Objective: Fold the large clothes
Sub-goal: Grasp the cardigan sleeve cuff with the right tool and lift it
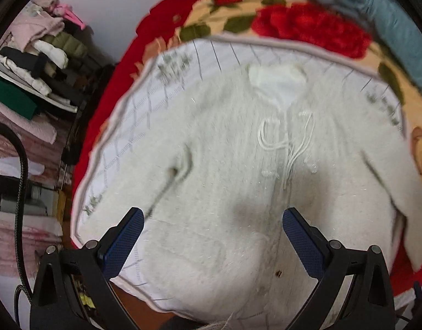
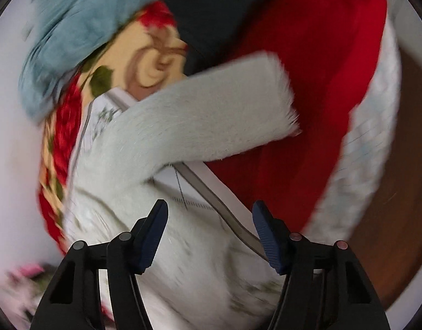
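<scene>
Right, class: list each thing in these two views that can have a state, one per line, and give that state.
White fuzzy sweater: spread flat, front up, not yet folded.
Sweater sleeve: stretched outward over the red blanket.
Drawstrings: loose, untied on the chest.
Left gripper: open, empty, above the sweater.
Right gripper: open, empty.
Clothes on shelf: folded, stacked.

Ahead of the dark blue, dot-textured fingers [image 1: 128, 239] lies a fuzzy off-white sweater [image 1: 224, 165] with white drawstrings [image 1: 286, 140], on a white sheet [image 1: 139, 115] with thin grey grid lines and faint grey-green sprigs. Beyond it spreads a red blanket [image 1: 307, 24] with cream ground, red roses and olive leaves; a teal-blue cloth [image 2: 81, 24] sits farthest from the fingers
</scene>
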